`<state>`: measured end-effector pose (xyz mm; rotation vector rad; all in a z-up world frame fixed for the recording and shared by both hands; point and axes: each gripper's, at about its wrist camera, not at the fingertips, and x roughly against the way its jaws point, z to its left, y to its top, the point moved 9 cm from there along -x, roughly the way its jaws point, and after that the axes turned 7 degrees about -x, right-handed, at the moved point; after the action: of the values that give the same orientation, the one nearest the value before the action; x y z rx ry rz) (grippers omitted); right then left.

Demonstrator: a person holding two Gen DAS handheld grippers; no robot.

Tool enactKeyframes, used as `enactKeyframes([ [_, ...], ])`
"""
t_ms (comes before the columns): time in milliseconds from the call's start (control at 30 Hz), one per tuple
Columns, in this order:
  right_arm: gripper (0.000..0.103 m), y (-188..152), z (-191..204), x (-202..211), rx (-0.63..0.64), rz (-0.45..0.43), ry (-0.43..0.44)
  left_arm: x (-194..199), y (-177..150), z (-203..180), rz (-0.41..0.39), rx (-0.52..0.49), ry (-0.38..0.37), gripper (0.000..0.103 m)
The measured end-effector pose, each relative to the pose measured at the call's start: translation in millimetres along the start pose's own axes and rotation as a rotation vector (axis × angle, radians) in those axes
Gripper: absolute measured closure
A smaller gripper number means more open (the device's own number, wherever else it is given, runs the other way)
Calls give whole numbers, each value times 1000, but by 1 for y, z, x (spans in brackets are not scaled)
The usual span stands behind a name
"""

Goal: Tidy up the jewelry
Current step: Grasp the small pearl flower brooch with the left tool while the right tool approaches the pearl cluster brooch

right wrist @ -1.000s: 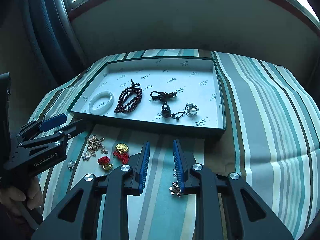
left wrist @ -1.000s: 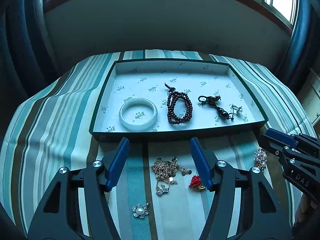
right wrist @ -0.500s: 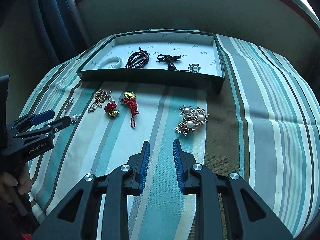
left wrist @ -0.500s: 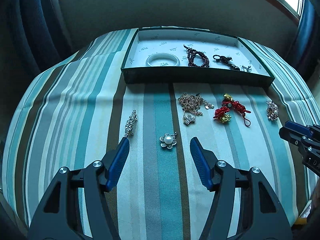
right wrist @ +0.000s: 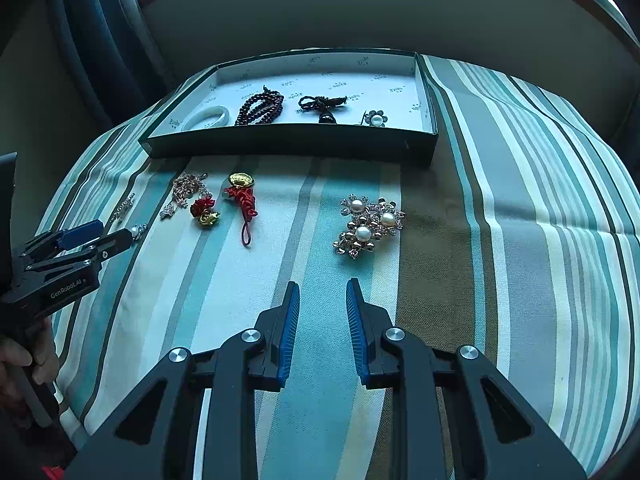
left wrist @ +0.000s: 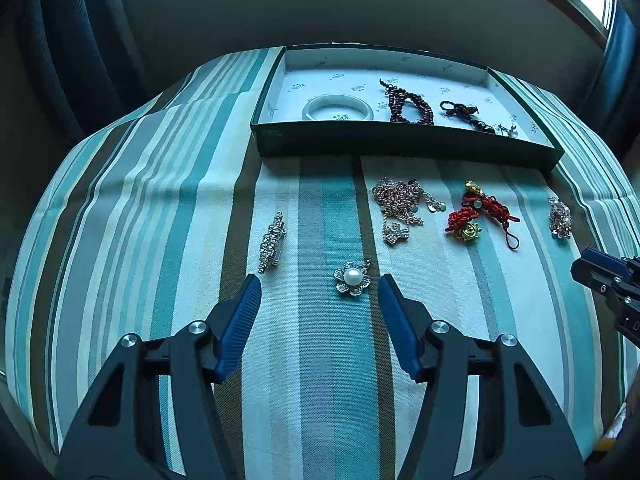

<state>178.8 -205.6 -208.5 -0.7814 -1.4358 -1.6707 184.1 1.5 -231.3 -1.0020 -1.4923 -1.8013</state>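
Your left gripper (left wrist: 319, 288) is spread wide, empty, the silver pearl-centred flower brooch (left wrist: 353, 278) between its tips at 12 o'clock; your right gripper (right wrist: 320, 294) stands slightly parted, empty.

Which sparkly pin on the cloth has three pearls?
The big cluster brooch, lying alone ahead of the right gripper. The flower brooch has one pearl; the long bar brooch shows none.

Both wrist views face the tray (left wrist: 400, 146) across striped cloth (right wrist: 500, 240), left view further left, loose jewelry shared
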Motion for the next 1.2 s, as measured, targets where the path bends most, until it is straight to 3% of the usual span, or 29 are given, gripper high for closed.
enactKeyframes([
  [67,78,0,-1,-1,-3,3,0,-6,0,-7,13,-14,-9,55],
  [233,78,0,-4,-3,-13,6,1,-14,2,-12,23,-30,-10,60],
  [433,78,0,-6,-4,-20,9,2,-15,6,-15,23,-54,-41,81],
  [600,78,0,-7,-4,-22,9,1,-12,5,-17,13,-87,-29,82],
  [1200,78,13,-20,-10,-34,4,-27,9,12,3,-33,-46,-9,82],
])
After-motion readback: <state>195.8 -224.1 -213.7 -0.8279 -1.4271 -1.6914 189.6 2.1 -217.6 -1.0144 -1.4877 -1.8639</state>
